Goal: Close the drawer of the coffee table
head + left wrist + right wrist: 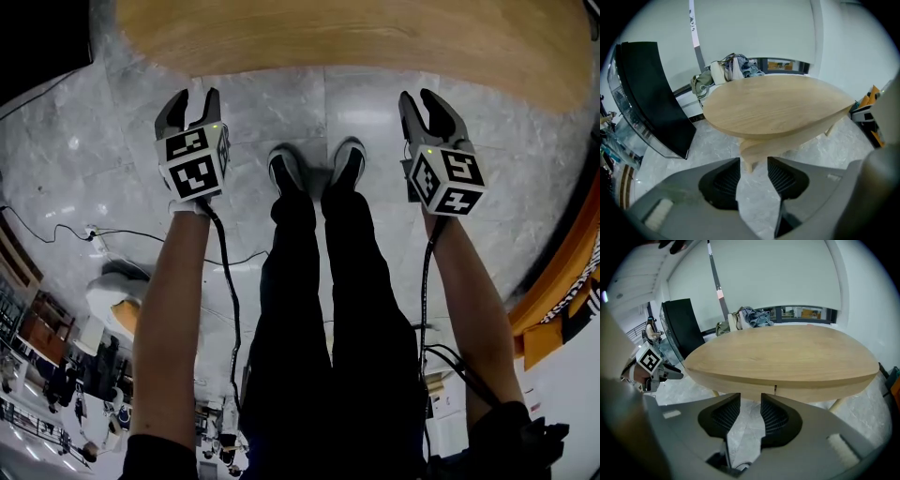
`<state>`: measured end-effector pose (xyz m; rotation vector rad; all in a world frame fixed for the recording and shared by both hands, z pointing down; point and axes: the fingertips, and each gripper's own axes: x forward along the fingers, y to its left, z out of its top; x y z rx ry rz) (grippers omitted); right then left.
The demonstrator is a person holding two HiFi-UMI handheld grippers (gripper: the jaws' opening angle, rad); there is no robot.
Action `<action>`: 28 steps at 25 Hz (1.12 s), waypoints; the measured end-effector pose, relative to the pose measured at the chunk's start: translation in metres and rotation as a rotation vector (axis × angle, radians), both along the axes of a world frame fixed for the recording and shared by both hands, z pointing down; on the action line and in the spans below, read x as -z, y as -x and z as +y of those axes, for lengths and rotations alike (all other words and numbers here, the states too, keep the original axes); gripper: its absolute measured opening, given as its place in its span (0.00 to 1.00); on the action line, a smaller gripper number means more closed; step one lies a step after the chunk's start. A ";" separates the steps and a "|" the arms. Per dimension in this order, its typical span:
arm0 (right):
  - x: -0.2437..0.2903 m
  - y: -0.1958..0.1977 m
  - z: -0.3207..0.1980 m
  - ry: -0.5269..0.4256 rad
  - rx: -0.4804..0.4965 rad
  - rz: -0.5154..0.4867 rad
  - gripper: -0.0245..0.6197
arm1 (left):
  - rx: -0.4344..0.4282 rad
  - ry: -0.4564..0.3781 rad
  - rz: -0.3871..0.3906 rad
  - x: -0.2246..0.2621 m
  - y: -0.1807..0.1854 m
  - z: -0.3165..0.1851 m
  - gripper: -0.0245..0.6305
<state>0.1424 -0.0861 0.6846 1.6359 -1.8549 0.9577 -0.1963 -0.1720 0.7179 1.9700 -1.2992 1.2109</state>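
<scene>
The oval light-wood coffee table [356, 33] fills the top of the head view. In the right gripper view its drawer front [806, 391] is a band under the tabletop [787, 352], with a small dark knob [775, 389], and looks flush with the edge. The left gripper view shows the table [773, 105] from the side with a lower wooden part [761, 147] under the top. My left gripper [194, 101] [753, 161] and right gripper [419, 97] [750, 397] hang open over the floor just short of the table, with nothing between their jaws.
The person's legs and shoes [286, 169] stand between the grippers on the grey marble floor. A black panel [656, 93] leans left of the table. Bags and clothes [729, 68] lie behind it. Cables [56, 230] run across the floor at left.
</scene>
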 end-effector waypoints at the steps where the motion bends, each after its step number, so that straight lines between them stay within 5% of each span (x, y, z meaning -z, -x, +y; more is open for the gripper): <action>1: 0.002 0.001 -0.001 -0.007 0.001 -0.001 0.25 | -0.003 0.001 0.004 0.000 -0.002 0.001 0.33; 13: -0.005 -0.007 0.001 -0.031 0.017 -0.005 0.24 | -0.043 -0.021 -0.026 -0.011 -0.011 0.011 0.33; 28: 0.011 -0.004 0.001 -0.025 0.022 -0.028 0.23 | 0.057 -0.041 0.000 0.014 -0.002 0.004 0.33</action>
